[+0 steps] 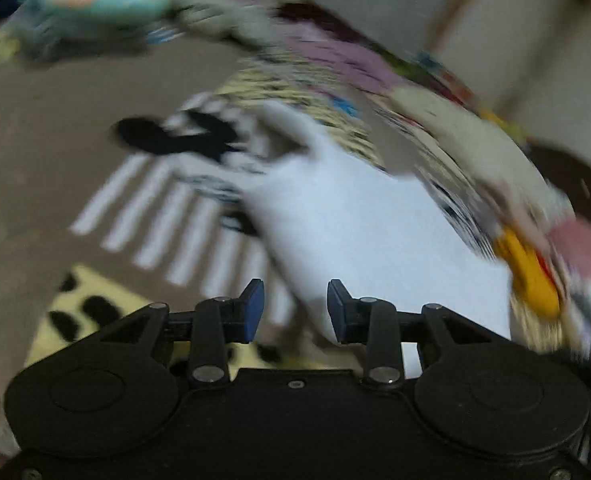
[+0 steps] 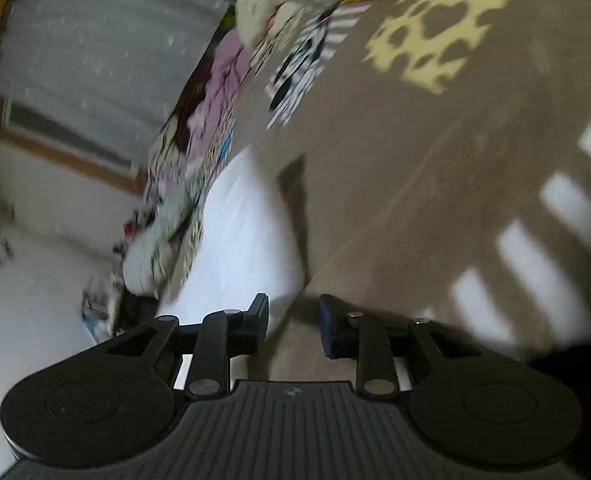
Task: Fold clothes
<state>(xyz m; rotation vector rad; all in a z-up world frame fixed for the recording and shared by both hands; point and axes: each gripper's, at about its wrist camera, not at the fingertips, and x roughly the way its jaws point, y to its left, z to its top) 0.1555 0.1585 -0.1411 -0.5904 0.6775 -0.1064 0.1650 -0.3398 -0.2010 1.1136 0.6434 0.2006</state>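
A white garment (image 1: 367, 232) lies spread on the brown patterned bed cover (image 1: 55, 152); both views are smeared by motion. My left gripper (image 1: 295, 308) is open, its blue pads (image 1: 253, 308) apart over the garment's near left edge, with a lobe of white cloth showing in the gap. In the right wrist view the same white garment (image 2: 247, 240) runs up from the fingers. My right gripper (image 2: 293, 324) is open at the garment's near corner, its fingers on either side of the cloth's edge.
A heap of mixed clothes (image 1: 435, 128) lines the bed's far side, with a yellow piece (image 1: 531, 280) and a turquoise item (image 1: 95, 0). The clothes heap (image 2: 215, 100) borders a grey wall (image 2: 95, 60). White stripes and yellow patches mark the cover (image 2: 415, 160).
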